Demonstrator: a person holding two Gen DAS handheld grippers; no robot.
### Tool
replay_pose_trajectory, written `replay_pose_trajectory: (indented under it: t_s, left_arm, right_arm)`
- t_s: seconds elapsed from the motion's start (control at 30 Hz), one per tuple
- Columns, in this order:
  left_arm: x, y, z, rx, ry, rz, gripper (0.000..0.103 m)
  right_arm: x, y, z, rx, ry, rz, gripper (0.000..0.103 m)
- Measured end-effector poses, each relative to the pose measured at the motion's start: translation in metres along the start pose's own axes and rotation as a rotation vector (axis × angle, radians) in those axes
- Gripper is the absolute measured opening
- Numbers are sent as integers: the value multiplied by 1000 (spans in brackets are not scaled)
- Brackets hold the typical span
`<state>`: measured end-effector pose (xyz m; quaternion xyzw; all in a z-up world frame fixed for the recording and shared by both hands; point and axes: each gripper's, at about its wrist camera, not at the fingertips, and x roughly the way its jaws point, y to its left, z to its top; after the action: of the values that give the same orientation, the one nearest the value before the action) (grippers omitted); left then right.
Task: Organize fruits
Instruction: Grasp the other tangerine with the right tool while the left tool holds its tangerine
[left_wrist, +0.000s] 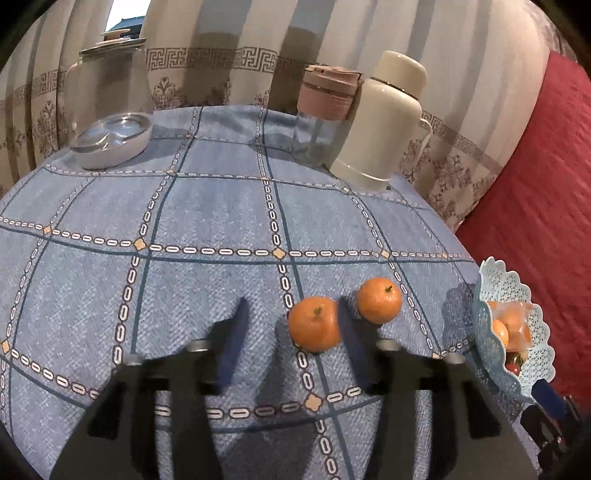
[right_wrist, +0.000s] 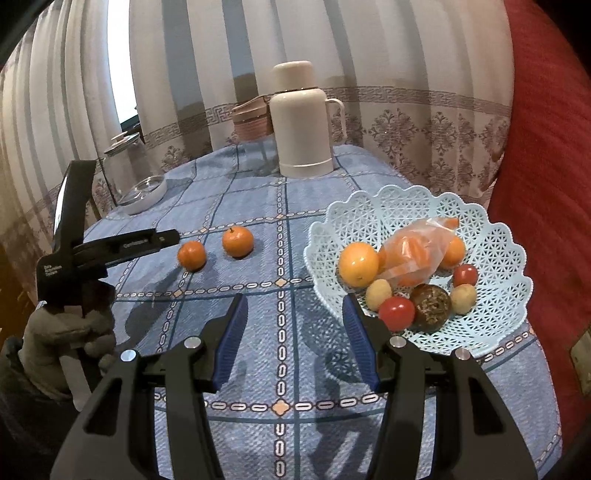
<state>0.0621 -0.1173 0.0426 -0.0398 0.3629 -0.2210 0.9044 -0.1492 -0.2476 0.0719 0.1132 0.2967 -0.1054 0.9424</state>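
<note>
two tangerines lie loose on the blue checked tablecloth (right_wrist: 258, 206), well left of the fruit basket (right_wrist: 491, 236). the near tangerine (left_wrist: 314, 324) sits just inside the left gripper's (left_wrist: 291, 343) right finger, apparently touching it, well off the left finger. the far tangerine (left_wrist: 379, 300) lies just beyond, outside that finger. both are round, with no long axis to align. left gripper: released, jaws apart, nothing clamped. right gripper (right_wrist: 291, 339): released and empty, hovering beside the basket's near rim. judgement: the left hand is nearer; it needs centring rightward before closing
</note>
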Motion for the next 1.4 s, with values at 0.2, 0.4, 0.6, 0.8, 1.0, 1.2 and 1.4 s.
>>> replay_pose_trajectory:
  t_s: [0.2,0.4,0.6,0.8,1.0,1.2,1.4]
  left_arm:
    - [16,-16,-3,62,38,-5,53]
    - [37,-23,-1,89,105,10,42]
    - [30,-17,-2,64,94,-6,40]
    - [6,-14,1,55,18,22,40]
    - [-20,-3,9,28,-76,87,40]
    - [-28,13,13,5,-119,152,40]
    - [-28,25,14,-32,-119,156,40]
  right_arm:
    - [0,1,-2,-3,5,4,55]
    - [0,1,-3,-4,6,5,55]
    - [3,4,-3,-8,18,10,55]
    - [10,12,6,-5,33,54,55]
    - [39,38,27,-67,82,102,55]
    - [82,58,51,-73,170,152,55]
    - [128,64,69,-45,219,132,55]
